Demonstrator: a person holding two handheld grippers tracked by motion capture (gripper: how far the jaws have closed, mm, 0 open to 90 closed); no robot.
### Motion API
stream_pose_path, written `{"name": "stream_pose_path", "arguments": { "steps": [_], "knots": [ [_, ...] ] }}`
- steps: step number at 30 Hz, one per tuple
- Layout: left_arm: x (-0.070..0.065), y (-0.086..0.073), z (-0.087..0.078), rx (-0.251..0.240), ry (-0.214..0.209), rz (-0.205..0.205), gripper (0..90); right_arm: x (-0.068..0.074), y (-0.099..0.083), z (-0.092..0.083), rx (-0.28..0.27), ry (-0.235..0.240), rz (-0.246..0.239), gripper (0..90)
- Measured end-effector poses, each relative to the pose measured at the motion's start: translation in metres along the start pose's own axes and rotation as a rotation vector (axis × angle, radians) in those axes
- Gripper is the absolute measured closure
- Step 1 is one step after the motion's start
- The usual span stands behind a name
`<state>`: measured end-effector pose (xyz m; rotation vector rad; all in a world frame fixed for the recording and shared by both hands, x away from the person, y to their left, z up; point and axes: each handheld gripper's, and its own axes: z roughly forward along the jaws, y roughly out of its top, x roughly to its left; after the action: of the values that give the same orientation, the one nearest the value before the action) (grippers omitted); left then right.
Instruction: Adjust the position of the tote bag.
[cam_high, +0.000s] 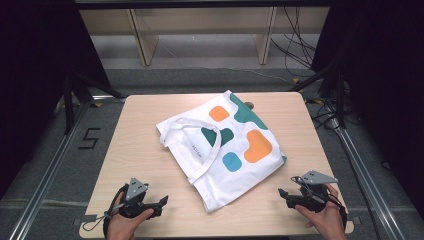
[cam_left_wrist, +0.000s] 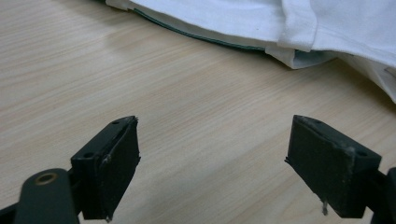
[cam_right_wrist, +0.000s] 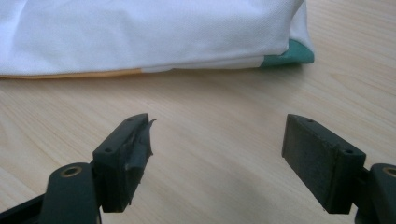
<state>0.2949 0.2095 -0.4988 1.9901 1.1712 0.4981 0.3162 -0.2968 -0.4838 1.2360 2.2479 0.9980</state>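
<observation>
Both grippers sit at the near edge of the tabletop (cam_high: 140, 120), each held in a person's hand: the left gripper (cam_high: 162, 201) toward the near left corner, the right gripper (cam_high: 281, 192) toward the near right corner. Each has its jaws spread wide with nothing between them, and both point inward at the tote bag (cam_high: 225, 150).

That bag lies flat across the middle of the tabletop, turned at an angle so one corner points at the near edge and another reaches toward the far edge. It is white cloth printed with orange, teal and blue rounded patches, and its handle (cam_high: 200, 145) loops loosely over the upper face. In the left gripper view a folded hem with a green seam (cam_left_wrist: 289, 42) lies just beyond the jaws; in the right gripper view the bag's side edge with a teal corner (cam_right_wrist: 287, 53) lies close ahead.

Judging from the creases and slack handle, the bag is light, soft and limp; it should sag and fold when lifted rather than keep its shape. Thin fabric lying flat is hard to pinch mid-panel, so the doubled edges, the corners or the handle strap look like the surest places to take hold, one per gripper.
</observation>
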Motion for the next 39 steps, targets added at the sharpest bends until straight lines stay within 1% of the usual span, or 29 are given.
{"name": "stream_pose_path", "arguments": {
  "steps": [2,7,8,9,10,13,15,16,17,18,21,22,23,24,25,26,27,28,29,30,31,32,33,34,35,36,37,38,39],
  "knots": [
    [0.000,0.000,0.000,0.001,-0.004,-0.001,16.0,-0.001,0.000,0.000,0.001,0.002,-0.016,24.6],
    [0.001,0.000,0.000,0.002,0.000,0.017,16.0,0.002,0.002,0.000,-0.008,0.005,-0.022,23.7],
    [0.000,0.000,0.000,-0.009,0.000,0.002,16.1,0.006,0.004,0.002,-0.010,0.026,-0.020,23.6],
    [0.000,0.000,0.000,-0.009,0.000,0.002,16.0,0.006,0.004,0.002,-0.010,0.026,-0.020,23.6],
    [-0.002,0.000,0.002,-0.050,0.007,-0.029,16.0,0.010,0.005,0.003,-0.012,0.020,-0.034,23.5],
    [-0.001,0.000,0.001,-0.032,0.015,-0.024,15.9,0.014,0.008,0.004,-0.010,0.028,-0.040,23.3],
    [-0.001,0.001,0.000,-0.027,0.020,-0.023,16.0,0.020,0.012,0.006,-0.017,0.046,-0.051,23.2],
    [-0.001,0.001,0.000,-0.023,0.024,-0.021,16.0,0.024,0.014,0.006,-0.011,0.053,-0.040,23.1],
    [-0.002,0.001,0.000,-0.028,0.021,-0.026,16.0,0.026,0.016,0.008,-0.020,0.050,-0.058,23.1],
    [0.000,0.001,0.000,-0.011,0.023,-0.003,16.0,0.033,0.020,0.011,-0.020,0.062,-0.084,24.0],
    [0.000,0.001,0.000,-0.012,0.027,-0.003,16.0,0.040,0.022,0.014,-0.011,0.074,-0.100,24.0],
    [-0.002,0.001,0.001,-0.032,0.019,-0.026,16.0,0.042,0.023,0.016,-0.017,0.078,-0.107,23.9],
    [0.000,0.001,-0.001,-0.009,0.029,-0.008,16.0,0.044,0.024,0.018,-0.021,0.087,-0.111,23.6],
    [0.001,0.001,-0.002,0.003,0.023,0.011,16.0,0.048,0.026,0.020,-0.012,0.099,-0.104,23.6],
    [0.000,0.001,0.000,-0.014,0.029,-0.010,16.0,0.052,0.028,0.021,-0.007,0.110,-0.111,23.5],
    [0.001,0.000,-0.001,-0.013,0.023,-0.008,16.0,0.056,0.031,0.024,-0.016,0.118,-0.131,23.6],
    [0.002,0.001,-0.002,0.001,0.026,0.011,16.0,0.060,0.034,0.026,-0.015,0.130,-0.148,23.5],
    [0.002,0.001,-0.001,-0.003,0.025,-0.005,16.0,0.065,0.036,0.028,-0.012,0.140,-0.152,23.6],
    [0.000,0.000,0.000,-0.026,0.025,-0.031,16.0,0.071,0.040,0.029,-0.018,0.147,-0.173,23.7],
    [0.000,0.000,0.000,-0.027,0.035,-0.035,16.0,0.078,0.046,0.031,-0.025,0.161,-0.199,23.8],
    [0.000,0.000,0.000,-0.027,0.035,-0.035,16.1,0.078,0.046,0.031,-0.025,0.161,-0.199,23.8],
    [0.003,0.001,-0.002,0.006,0.035,0.002,16.1,0.087,0.051,0.035,-0.030,0.173,-0.215,23.8],
    [0.003,0.001,-0.002,0.006,0.035,0.002,16.2,0.087,0.051,0.035,-0.030,0.173,-0.215,23.8],
    [0.003,0.000,-0.001,-0.001,0.031,-0.010,16.2,0.097,0.056,0.040,-0.032,0.192,-0.231,23.8],
    [0.003,0.000,-0.001,-0.001,0.031,-0.010,16.2,0.097,0.056,0.040,-0.032,0.192,-0.231,23.8],
    [0.001,0.000,0.000,-0.019,0.034,-0.029,16.3,0.108,0.061,0.045,-0.025,0.218,-0.259,24.1],
    [0.002,0.000,0.000,-0.017,0.042,-0.026,16.4,0.115,0.063,0.048,-0.024,0.235,-0.264,25.6],
    [0.002,0.000,0.000,-0.017,0.042,-0.026,16.5,0.115,0.063,0.048,-0.024,0.235,-0.264,25.6],
    [0.002,0.000,0.000,-0.030,0.041,-0.026,16.7,0.125,0.065,0.054,-0.006,0.267,-0.277,26.6]
  ]
}}
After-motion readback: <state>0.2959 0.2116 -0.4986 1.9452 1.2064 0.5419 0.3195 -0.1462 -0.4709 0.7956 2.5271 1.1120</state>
